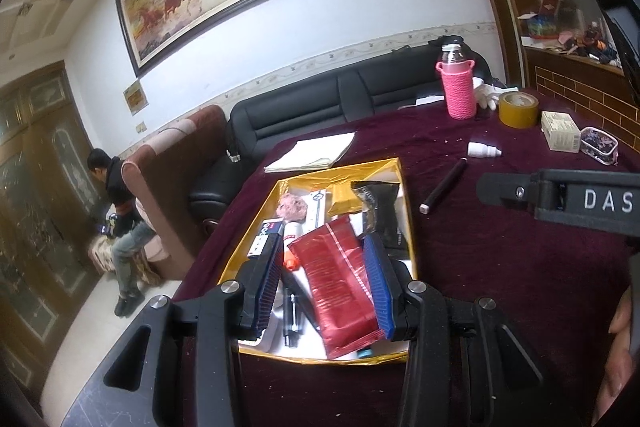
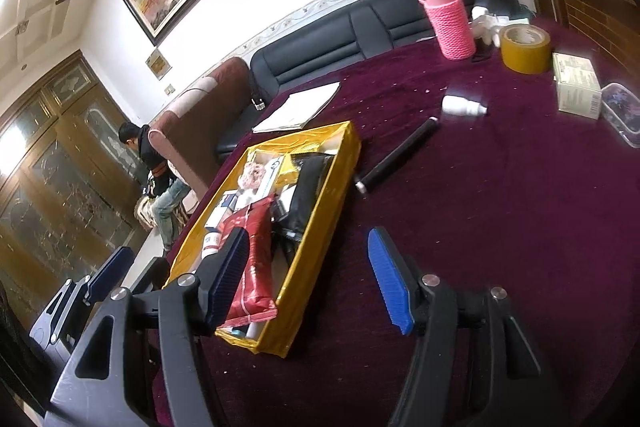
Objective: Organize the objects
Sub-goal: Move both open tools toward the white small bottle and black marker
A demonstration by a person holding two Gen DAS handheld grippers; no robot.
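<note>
A gold tray [image 1: 394,163] [image 2: 320,259] on the maroon tablecloth holds several items: a red packet [image 1: 340,287] [image 2: 254,259], a black pouch [image 1: 380,211] [image 2: 308,187], small boxes and pens. My left gripper [image 1: 326,267] is open above the tray, its blue pads either side of the red packet, which lies in the tray. My right gripper [image 2: 308,271] is open and empty over the tray's near right edge. A black tube [image 1: 444,191] [image 2: 400,155] lies right of the tray.
Further back stand a pink knit-covered bottle [image 1: 458,87] [image 2: 450,23], a yellow tape roll [image 1: 518,109] [image 2: 524,47], a cream box [image 1: 560,131] [image 2: 578,91], a white dropper bottle [image 1: 482,149] [image 2: 462,105], a clear pouch [image 1: 600,145] and a paper pad [image 1: 312,153] [image 2: 300,105]. A black sofa stands behind the table.
</note>
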